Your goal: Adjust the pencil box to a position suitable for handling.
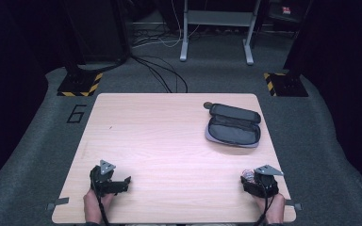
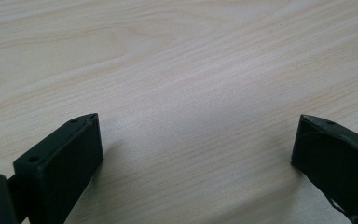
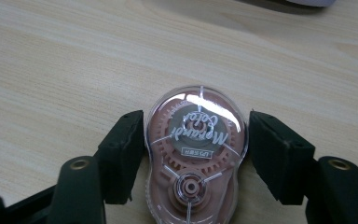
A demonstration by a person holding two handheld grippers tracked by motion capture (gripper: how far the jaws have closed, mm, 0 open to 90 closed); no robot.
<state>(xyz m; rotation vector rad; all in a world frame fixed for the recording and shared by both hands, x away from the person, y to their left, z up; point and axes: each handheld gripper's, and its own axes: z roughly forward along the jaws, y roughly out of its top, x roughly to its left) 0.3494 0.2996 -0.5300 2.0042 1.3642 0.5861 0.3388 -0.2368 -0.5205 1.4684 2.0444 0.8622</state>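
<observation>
Right gripper view: right hand-held gripper point(image 3: 193, 140) clasps a clear, pink-geared correction tape dispenser point(image 3: 196, 154); left hand-held gripper point(image 2: 196, 135) gapes empty.

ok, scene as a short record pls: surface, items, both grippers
surface: light wooden table
item between jaws: pink correction tape dispenser with a clear shell, lying flat on the table
other item: dark pencil case, unzipped and lying open, far right part of the table
left gripper: open, nothing between the jaws, bare table under it
right gripper: jaws on both sides of the dispenser, at or very near its shell; contact unclear
</observation>
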